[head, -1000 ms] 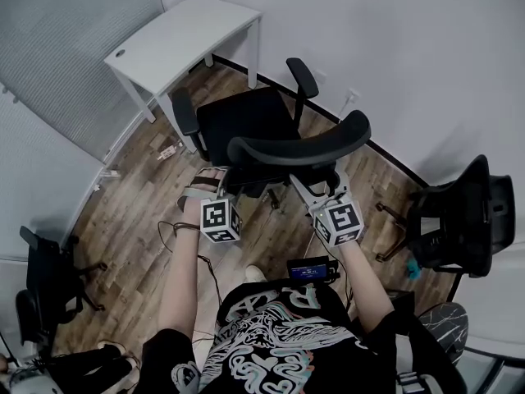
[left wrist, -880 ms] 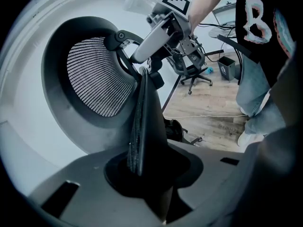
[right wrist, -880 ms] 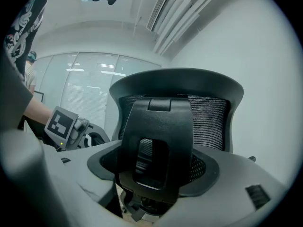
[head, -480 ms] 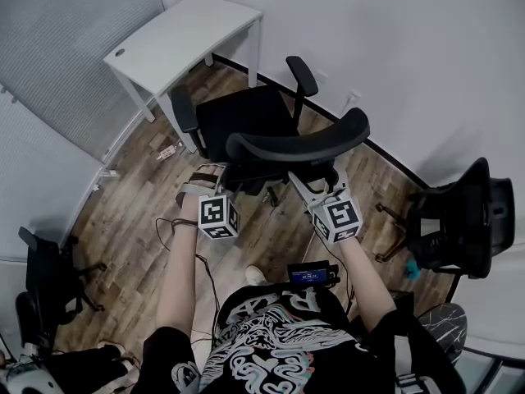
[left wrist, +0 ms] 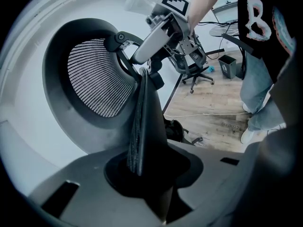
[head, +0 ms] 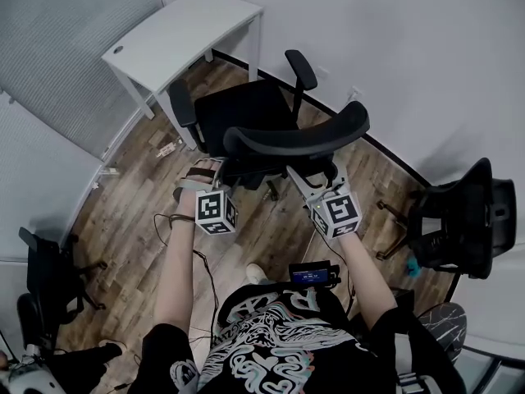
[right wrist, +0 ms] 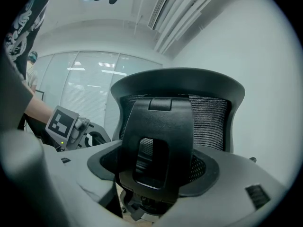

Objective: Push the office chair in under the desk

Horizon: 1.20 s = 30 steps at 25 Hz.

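Note:
A black mesh-backed office chair (head: 246, 113) stands on the wood floor, its seat facing the white desk (head: 176, 35) in the far corner. Its curved backrest (head: 295, 142) is nearest me. My left gripper (head: 201, 179) is at the backrest's left side. In the left gripper view it (left wrist: 142, 174) is shut on the backrest's thin side edge (left wrist: 142, 122). My right gripper (head: 316, 179) is behind the backrest. In the right gripper view it (right wrist: 156, 174) is shut on the black support bracket (right wrist: 158, 141) at the back's middle.
A second black chair (head: 459, 220) stands at the right by the wall, and a third (head: 41, 286) at the lower left. Cables (head: 176, 228) trail over the floor near my feet. Glass partitions close off the left side.
The chair and both grippers have edged a little toward the desk. Both grips look unchanged.

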{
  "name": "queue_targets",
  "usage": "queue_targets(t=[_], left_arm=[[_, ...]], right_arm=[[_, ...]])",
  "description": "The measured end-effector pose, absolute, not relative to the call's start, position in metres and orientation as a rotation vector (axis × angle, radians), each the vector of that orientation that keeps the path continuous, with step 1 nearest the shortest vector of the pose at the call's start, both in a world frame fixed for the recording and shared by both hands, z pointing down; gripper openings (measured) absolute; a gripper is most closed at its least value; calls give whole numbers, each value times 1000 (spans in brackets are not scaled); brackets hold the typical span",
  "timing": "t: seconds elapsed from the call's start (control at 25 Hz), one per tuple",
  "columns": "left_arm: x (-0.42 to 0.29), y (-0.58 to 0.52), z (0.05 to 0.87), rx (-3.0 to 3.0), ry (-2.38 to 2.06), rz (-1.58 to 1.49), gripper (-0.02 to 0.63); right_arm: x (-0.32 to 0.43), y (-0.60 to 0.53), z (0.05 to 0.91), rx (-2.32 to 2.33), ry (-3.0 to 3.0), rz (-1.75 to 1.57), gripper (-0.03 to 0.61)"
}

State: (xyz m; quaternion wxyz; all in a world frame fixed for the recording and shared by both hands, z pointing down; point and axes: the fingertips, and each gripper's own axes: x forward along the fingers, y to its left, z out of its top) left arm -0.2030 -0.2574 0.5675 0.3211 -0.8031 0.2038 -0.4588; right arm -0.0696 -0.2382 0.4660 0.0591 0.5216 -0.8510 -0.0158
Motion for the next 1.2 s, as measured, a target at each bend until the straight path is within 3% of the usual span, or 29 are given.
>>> queue_targets(t=[1.2], left_arm=[[-182,-288,567,-2133,597,-1218,121]], right_arm=[[-49,-283,466,1511,-2615,-62,330]])
